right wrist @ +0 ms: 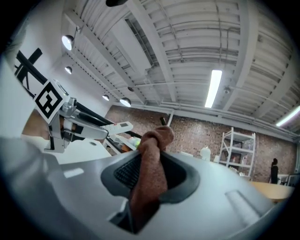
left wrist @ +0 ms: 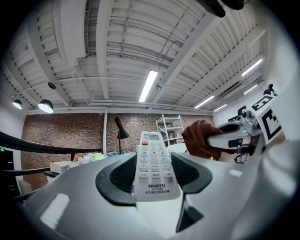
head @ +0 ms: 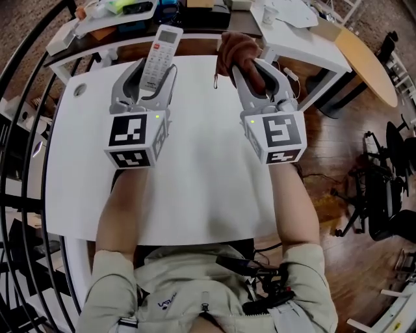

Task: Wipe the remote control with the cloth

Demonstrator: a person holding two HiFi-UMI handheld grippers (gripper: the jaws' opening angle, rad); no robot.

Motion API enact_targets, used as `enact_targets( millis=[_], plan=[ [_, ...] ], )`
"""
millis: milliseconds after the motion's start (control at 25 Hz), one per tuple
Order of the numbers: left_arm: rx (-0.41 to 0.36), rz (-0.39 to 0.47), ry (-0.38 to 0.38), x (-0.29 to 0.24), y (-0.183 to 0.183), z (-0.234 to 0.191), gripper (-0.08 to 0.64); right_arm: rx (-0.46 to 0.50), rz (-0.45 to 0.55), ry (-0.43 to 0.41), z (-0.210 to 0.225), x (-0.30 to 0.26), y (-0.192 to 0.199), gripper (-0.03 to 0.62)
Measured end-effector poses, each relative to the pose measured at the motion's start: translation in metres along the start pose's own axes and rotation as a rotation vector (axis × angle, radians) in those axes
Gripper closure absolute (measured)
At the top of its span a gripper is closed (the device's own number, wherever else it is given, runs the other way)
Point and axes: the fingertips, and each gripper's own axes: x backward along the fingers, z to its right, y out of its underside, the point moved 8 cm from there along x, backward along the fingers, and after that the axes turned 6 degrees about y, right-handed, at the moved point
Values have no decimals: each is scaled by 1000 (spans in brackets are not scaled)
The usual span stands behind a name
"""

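Observation:
My left gripper (head: 151, 78) is shut on a white remote control (head: 159, 53), which sticks out forward over the far part of the white table (head: 201, 195). In the left gripper view the remote (left wrist: 152, 165) lies button side up between the dark pads (left wrist: 123, 177). My right gripper (head: 255, 75) is shut on a bunched brown cloth (head: 235, 53), held just right of the remote and apart from it. In the right gripper view the cloth (right wrist: 151, 174) rises between the jaws, with the remote (right wrist: 118, 126) off to the left. Both grippers point about level.
A cluttered dark desk (head: 130, 13) stands beyond the table, with a white desk (head: 305, 39) and a round wooden table (head: 367, 62) at the back right. A black curved railing (head: 19, 97) runs along the left. Office chairs (head: 383, 188) stand on the wooden floor at the right.

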Motion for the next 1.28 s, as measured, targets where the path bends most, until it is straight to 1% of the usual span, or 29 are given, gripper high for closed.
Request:
enact_targets(
  millis=[360, 480, 720, 880, 1000, 1080, 1200, 1280],
  plan=[
    [12, -137, -18, -36, 43, -16, 318, -18, -115, 15, 8, -34, 42, 491],
    [15, -192, -17, -47, 57, -21, 318, -18, -160, 8, 8, -45, 56, 490],
    [18, -329, 24, -64, 84, -29, 318, -8, -294, -21, 6, -61, 89, 489],
    [31, -401, 58, -70, 96, -25, 318, -2, -370, -33, 7, -65, 110, 489],
    [33, -438, 66, -75, 102, -23, 318, -6, -413, -42, 7, -64, 122, 489],
    [27, -460, 61, -76, 105, -24, 318, -4, -436, -51, 6, -64, 127, 489],
    [3, -507, 16, -76, 106, -33, 318, -6, -470, -58, 6, -64, 134, 489],
    [7, -543, 18, -77, 109, -34, 318, -10, -498, -66, 7, -65, 138, 489]
  ],
)
